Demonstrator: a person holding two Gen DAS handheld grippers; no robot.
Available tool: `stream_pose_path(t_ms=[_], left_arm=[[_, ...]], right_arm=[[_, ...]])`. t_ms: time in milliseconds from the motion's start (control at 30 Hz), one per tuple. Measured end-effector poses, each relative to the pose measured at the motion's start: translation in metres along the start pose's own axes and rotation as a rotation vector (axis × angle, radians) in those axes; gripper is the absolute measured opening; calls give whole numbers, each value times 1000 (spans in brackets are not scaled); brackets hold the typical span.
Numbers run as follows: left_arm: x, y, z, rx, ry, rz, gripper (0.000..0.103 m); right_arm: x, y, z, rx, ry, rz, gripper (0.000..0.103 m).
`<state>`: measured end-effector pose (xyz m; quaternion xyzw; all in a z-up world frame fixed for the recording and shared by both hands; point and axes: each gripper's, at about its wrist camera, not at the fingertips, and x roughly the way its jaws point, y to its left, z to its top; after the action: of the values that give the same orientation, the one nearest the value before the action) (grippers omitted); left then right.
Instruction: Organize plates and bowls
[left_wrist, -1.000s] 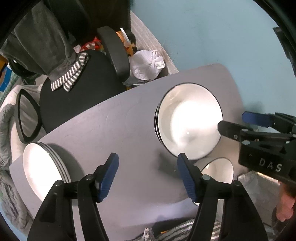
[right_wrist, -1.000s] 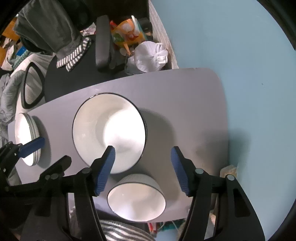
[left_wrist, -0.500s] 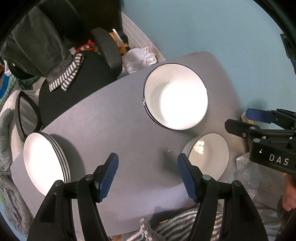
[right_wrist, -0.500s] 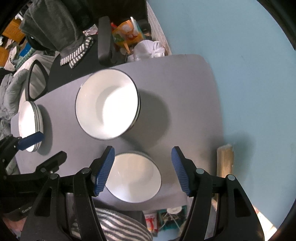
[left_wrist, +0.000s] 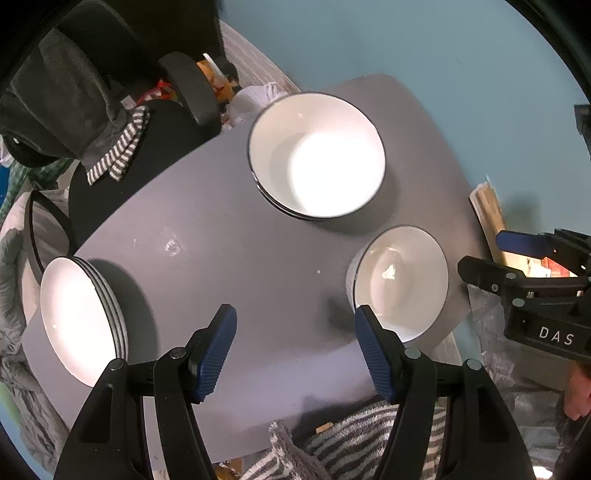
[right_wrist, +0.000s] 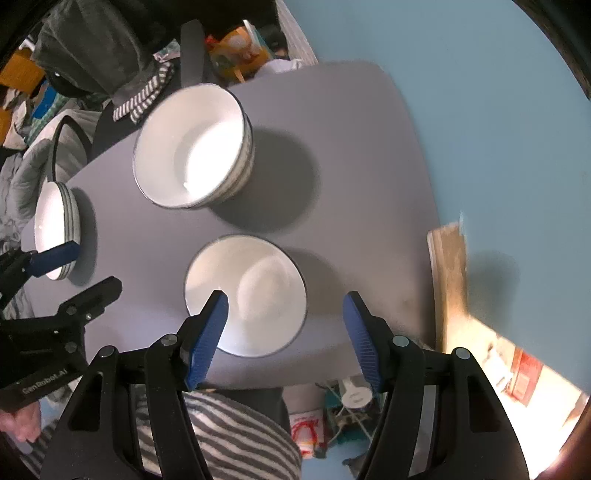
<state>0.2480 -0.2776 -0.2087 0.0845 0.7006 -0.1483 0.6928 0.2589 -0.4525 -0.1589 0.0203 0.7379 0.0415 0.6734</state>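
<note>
Both grippers point down at a gray table (left_wrist: 229, 236) and both are empty.

In the left wrist view, the left gripper (left_wrist: 293, 350) sits at the bottom middle. Its blue pads are wide apart, with only bare table showing between them. A stack of big white bowls (left_wrist: 317, 155) with dark rims stands in the upper middle of the frame. A single smaller white bowl (left_wrist: 400, 282) stands on the table to the lower right of that stack, near the table edge, and its rim shows just behind the right blue pad. A stack of white plates (left_wrist: 79, 319) sits at the left edge of the table. The right gripper (left_wrist: 517, 258) pokes in from the right side of the frame, out past the table edge.

In the right wrist view, the right gripper (right_wrist: 284, 332) is at the bottom middle with its pads wide apart. The smaller white bowl (right_wrist: 245, 293) shows just above them, behind the left pad, and I cannot tell if that pad touches it. The bowl stack (right_wrist: 192, 147) is in the upper left, and the plates (right_wrist: 55, 229) are at the far left edge. The left gripper (right_wrist: 70, 273) shows at the left side.

A black office chair (left_wrist: 147, 147) stands behind the table, with a gray striped-cuff garment (left_wrist: 70, 107) draped over it. The floor (right_wrist: 480, 92) is light blue.
</note>
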Motion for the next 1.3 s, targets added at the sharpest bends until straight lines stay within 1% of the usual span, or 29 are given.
stream_pose_path(t_ms=[200,333,433,733,967,1067,1167,1300], left_arm=[[8,-11,-7,17,20,-5,68],[16,-15,-9,28,37,-2,68],[22,-19,-9,30,52,-7,68],[51,-29,0,30,104,-33,68],[74,-35,6,39,131,-15,68],[81,-38,8,44,130,-13,68],[87,-37,10,36,131,5,68],[91,-36,11,19,128,0,68]], right_arm=[[8,-10,-11,33,15,10,64],[14,-16,-18,46,19,20,68],[20,-20,-19,60,20,25,68],[45,-26,-20,90,-4,37,68],[64,-21,-18,89,-6,55,68],[71,-21,-17,91,2,53,68],[76,-24,-22,90,11,35,68],[79,-26,-25,88,7,42,68]])
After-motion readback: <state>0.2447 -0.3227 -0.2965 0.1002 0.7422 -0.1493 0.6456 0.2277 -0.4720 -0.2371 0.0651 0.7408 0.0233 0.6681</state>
